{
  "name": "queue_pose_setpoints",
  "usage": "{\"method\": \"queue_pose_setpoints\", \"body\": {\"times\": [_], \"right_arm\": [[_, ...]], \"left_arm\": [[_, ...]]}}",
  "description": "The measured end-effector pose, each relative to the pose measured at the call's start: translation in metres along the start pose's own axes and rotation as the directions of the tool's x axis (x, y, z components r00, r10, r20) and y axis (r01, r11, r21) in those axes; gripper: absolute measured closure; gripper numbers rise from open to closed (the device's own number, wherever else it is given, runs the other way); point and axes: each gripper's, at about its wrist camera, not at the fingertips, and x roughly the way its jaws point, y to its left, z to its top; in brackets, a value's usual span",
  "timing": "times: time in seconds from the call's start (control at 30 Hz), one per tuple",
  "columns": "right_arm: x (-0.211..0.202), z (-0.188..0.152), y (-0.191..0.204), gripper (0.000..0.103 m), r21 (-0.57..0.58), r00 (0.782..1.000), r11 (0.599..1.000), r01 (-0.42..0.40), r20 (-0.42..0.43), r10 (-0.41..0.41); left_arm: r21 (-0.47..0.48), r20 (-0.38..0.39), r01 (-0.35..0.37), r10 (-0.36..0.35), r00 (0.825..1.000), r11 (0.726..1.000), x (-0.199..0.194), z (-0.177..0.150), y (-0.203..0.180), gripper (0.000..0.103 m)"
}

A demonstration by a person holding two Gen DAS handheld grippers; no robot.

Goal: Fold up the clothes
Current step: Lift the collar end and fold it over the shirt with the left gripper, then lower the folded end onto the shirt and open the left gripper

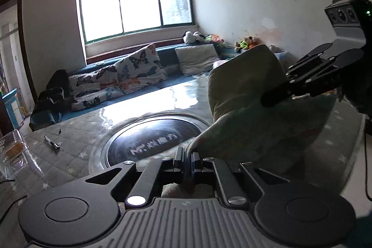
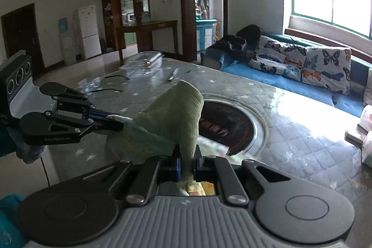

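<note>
- Daylight flooded through the window [image 1: 136, 4], blown out white.
- Glare streaked the glossy surface [image 1: 148, 101] toward 12 o'clock.
- The room at 9 o'clock stayed dim.
- Fisheye bending and dark vignette framed the edges; slight softness throughout.

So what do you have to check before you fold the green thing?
1. Left tool shut on the cloth: ok.
2. Right tool shut on the cloth: ok.
3. Cloth lifted off the table: partly; its low end, cannot tell.
4. Cloth spread flat between the tools: not ok, it is bunched.
5. Pen away from the cloth: ok.
</note>
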Motion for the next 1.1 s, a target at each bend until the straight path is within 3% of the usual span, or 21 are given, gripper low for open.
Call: {"method": "queue_pose_setpoints", "body": {"times": [0.3, 0.4, 0.43, 0.6, 0.77, 0.87, 1.0, 1.1], "right_arm": [[0.086, 0.029, -0.054, 0.094, 0.045, 0.994, 0.997, 0.064, -0.091, -0.059], [0.112, 0.023, -0.068, 0.079, 0.088, 0.989, 0.991, 0.096, -0.121, -0.085], [0.111, 0.019, -0.070, 0.074, 0.092, 0.988, 0.989, 0.114, -0.112, -0.103], [0.104, 0.000, -0.077, 0.073, 0.113, 0.979, 0.973, 0.200, -0.068, -0.193], [0.096, -0.027, -0.076, 0.073, 0.167, 0.981, 0.968, 0.186, -0.082, -0.174], [0.094, -0.044, -0.079, 0.073, 0.205, 0.978, 0.958, 0.198, -0.099, -0.181], [0.094, -0.064, -0.096, 0.074, 0.259, 0.961, 0.927, 0.270, -0.128, -0.244], [0.083, -0.061, -0.105, 0.073, 0.299, 0.957, 0.909, 0.290, -0.104, -0.271]], "left_arm": [[-0.070, -0.136, -0.022, 0.012, 0.991, 0.997, 0.097, 0.015, 0.043, 0.097], [-0.111, -0.199, -0.026, 0.003, 0.980, 0.993, 0.122, 0.006, 0.053, 0.096], [-0.125, -0.220, -0.029, 0.001, 0.976, 0.992, 0.129, 0.003, 0.056, 0.095], [-0.152, -0.247, -0.053, 0.014, 0.969, 0.987, 0.136, -0.011, 0.063, 0.084], [-0.148, -0.253, -0.085, 0.045, 0.967, 0.985, 0.138, -0.011, 0.065, 0.072], [-0.138, -0.277, -0.145, 0.103, 0.955, 0.980, 0.142, -0.008, 0.072, 0.065], [-0.107, -0.287, -0.212, 0.174, 0.942, 0.971, 0.142, -0.010, 0.083, 0.064], [-0.103, -0.275, -0.241, 0.205, 0.939, 0.965, 0.138, -0.006, 0.084, 0.066]]}}
